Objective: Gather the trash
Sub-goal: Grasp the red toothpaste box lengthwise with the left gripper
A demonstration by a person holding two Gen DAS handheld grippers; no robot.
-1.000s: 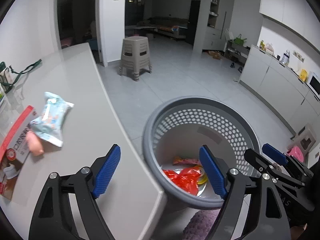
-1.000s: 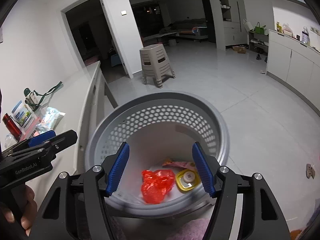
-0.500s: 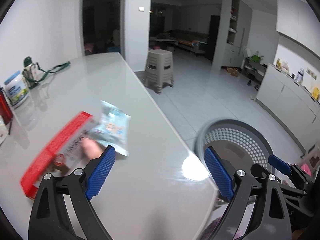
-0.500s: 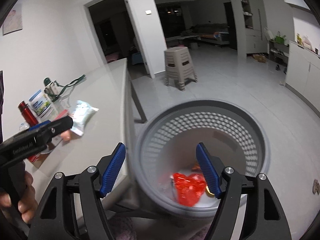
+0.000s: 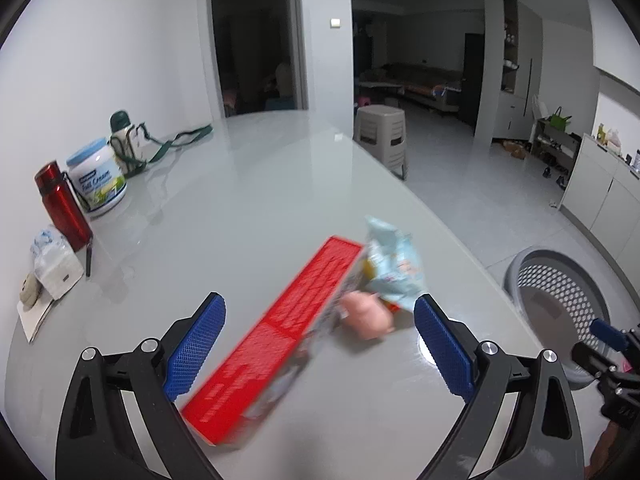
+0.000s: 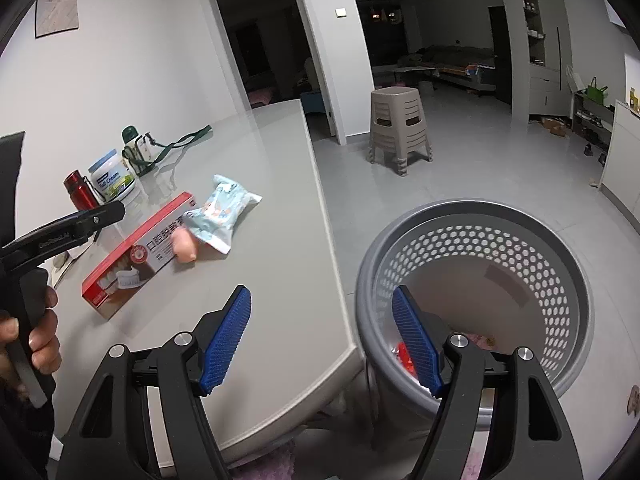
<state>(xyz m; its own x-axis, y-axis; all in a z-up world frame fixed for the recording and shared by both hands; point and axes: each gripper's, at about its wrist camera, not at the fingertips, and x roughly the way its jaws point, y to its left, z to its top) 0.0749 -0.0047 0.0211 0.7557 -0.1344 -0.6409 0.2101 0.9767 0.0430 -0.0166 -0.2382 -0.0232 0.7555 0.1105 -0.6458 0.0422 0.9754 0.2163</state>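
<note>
The middle of the desk (image 5: 256,200) lay bare, with a red box (image 5: 280,344) and pale packet (image 5: 394,268) ahead. Bottles and a jar (image 5: 98,178) crowded its far left edge. The basket (image 6: 472,216) stood open-topped beside the desk's corner.

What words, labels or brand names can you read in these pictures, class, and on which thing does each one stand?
"Full Cream": on the white tub with a pale blue lid at the back of the grey table.
Raised lettering on the black left gripper: too blurred to read.
Print on the long red and white carton: characters too small to read.
Print on the pale blue plastic packet: unreadable.
</note>
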